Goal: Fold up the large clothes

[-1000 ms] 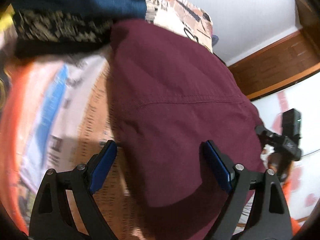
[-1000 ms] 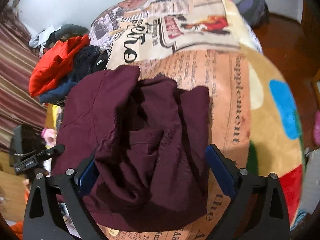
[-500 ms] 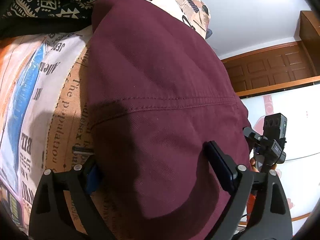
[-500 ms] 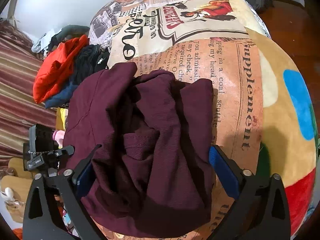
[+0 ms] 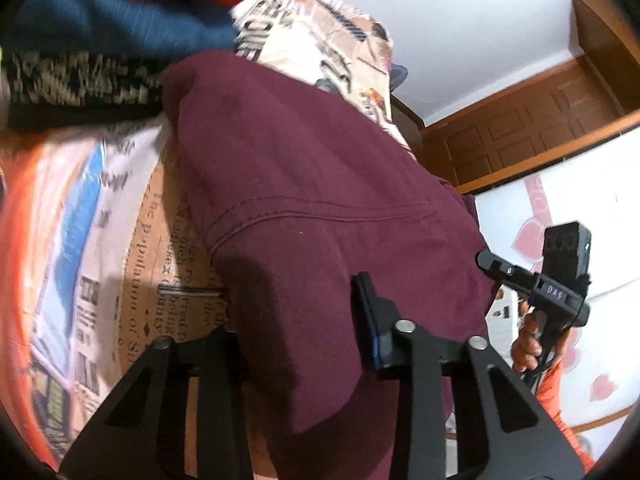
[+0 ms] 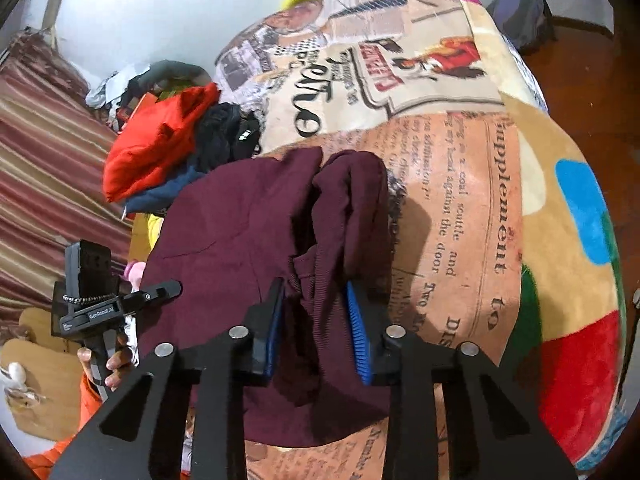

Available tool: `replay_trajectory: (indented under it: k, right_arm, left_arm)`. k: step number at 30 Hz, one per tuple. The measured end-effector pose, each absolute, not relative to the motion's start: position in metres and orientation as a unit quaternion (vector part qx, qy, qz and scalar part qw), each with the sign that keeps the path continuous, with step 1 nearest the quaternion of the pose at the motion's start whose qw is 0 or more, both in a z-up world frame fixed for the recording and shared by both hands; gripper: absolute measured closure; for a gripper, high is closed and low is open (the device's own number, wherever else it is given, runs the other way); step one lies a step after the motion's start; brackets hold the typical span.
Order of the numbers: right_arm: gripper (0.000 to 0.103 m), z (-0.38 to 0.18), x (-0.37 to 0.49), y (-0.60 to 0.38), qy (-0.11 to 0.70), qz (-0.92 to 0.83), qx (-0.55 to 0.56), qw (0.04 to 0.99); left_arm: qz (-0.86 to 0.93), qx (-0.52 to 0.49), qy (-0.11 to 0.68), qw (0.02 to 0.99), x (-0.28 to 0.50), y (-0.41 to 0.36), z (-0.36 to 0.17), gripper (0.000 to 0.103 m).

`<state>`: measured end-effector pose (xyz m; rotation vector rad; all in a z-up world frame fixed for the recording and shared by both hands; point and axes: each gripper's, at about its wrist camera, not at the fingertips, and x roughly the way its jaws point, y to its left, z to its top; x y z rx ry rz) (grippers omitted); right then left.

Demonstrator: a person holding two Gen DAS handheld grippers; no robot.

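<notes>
A maroon garment lies bunched on a bed under a newspaper-print blanket. In the right wrist view my right gripper has its jaws closing, and the blue pads pinch a raised fold at the garment's near right side. In the left wrist view the same maroon garment fills the middle. My left gripper is closing too, with cloth gathered between its jaws. Its right pad presses the fabric and its left pad is hidden behind the cloth. A hand holds the other gripper's handle.
A pile of red, blue and black patterned clothes sits at the garment's far left, also in the left wrist view. A striped fabric hangs left of the bed. A dark bag lies on the wooden floor beyond it.
Both grippers' jaws stood wide around the maroon garment and have now come together on folds of it. Both have risen a little, drawing the cloth up.
</notes>
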<state>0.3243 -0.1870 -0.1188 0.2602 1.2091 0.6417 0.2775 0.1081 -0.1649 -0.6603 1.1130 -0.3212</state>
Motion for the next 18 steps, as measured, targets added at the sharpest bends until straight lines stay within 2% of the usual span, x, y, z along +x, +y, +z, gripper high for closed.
replay_trajectory:
  k: [8, 18]
  right_arm:
    - [0.082, -0.084, 0.310, -0.170, 0.527, 0.309, 0.110, 0.784]
    - [0.082, -0.009, 0.312, -0.128, 0.443, 0.351, 0.099, 0.819]
  left_arm:
    - [-0.156, -0.266, 0.467, 0.829, 0.258, 0.113, -0.095, 0.075]
    - [-0.149, -0.207, 0.366, 0.895, 0.255, 0.142, 0.020, 0.075]
